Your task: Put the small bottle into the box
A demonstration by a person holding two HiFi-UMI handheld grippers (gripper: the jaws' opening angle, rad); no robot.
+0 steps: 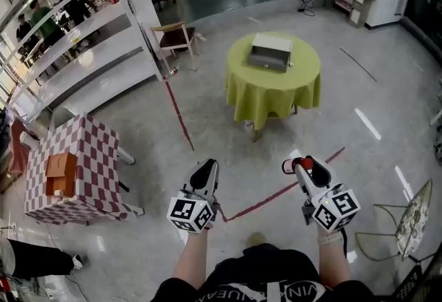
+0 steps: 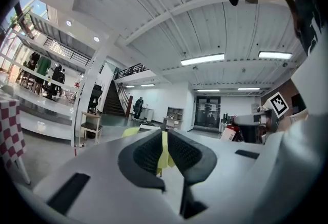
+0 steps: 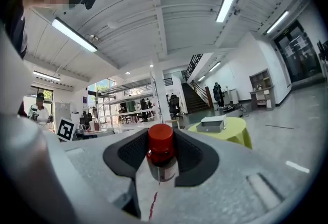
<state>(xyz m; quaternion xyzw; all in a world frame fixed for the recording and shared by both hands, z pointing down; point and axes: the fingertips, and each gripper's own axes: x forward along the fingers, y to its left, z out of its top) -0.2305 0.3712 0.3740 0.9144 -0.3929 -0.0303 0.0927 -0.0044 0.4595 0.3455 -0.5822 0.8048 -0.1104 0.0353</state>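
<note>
The small dark bottle (image 3: 162, 159) with a red cap (image 1: 304, 164) stands upright between the pads of my right gripper (image 3: 162, 142), which is shut on it. In the head view the right gripper (image 1: 302, 168) is held level over the floor at lower right. The grey open box (image 1: 271, 52) sits on a round table with a yellow-green cloth (image 1: 276, 90), well ahead of both grippers; the right gripper view shows the box (image 3: 211, 124) beyond the bottle. My left gripper (image 1: 207, 171) is level at lower left, its jaws (image 2: 164, 154) together with nothing between them.
A checkered-cloth table (image 1: 86, 155) with an orange-brown box (image 1: 61, 174) stands at the left. A wooden chair (image 1: 176, 36) and white shelving (image 1: 103, 52) lie behind it. Red tape (image 1: 181, 119) crosses the floor. A wire chair (image 1: 407, 218) stands at the right.
</note>
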